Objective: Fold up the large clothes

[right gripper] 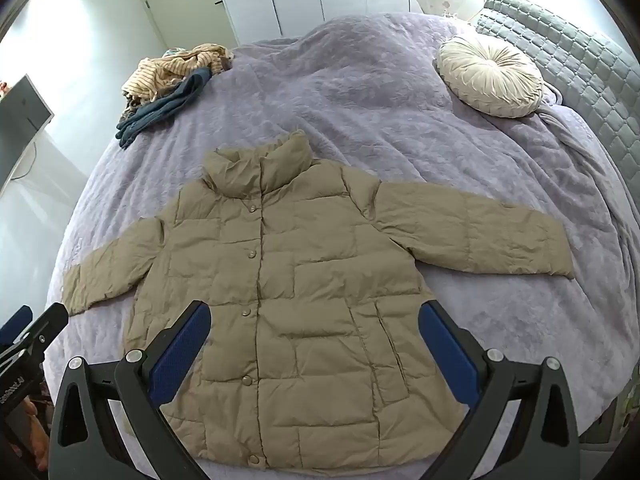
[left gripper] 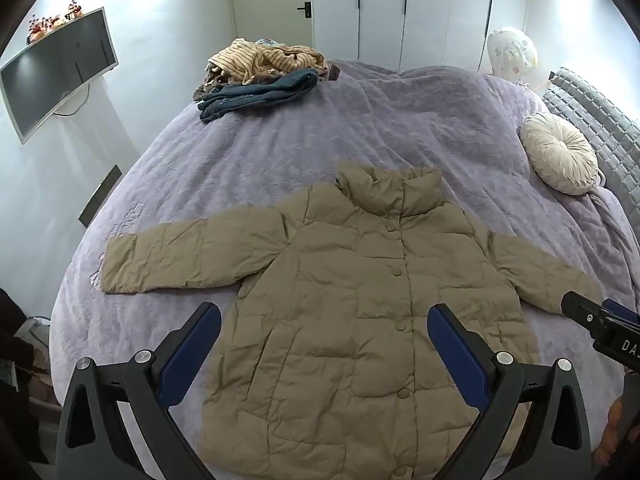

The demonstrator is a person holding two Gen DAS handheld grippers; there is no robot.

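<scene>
Left wrist view shows the left tool (left gripper: 324, 332) with jaws wide apart and empty above the jacket's near hem; the right tool (right gripper: 314, 330) hangs likewise. The tan puffer jacket (left gripper: 360, 304) lies flat, buttoned, sleeves spread, on the bed (left gripper: 280, 152). No fold has been made; all folding remains.
</scene>
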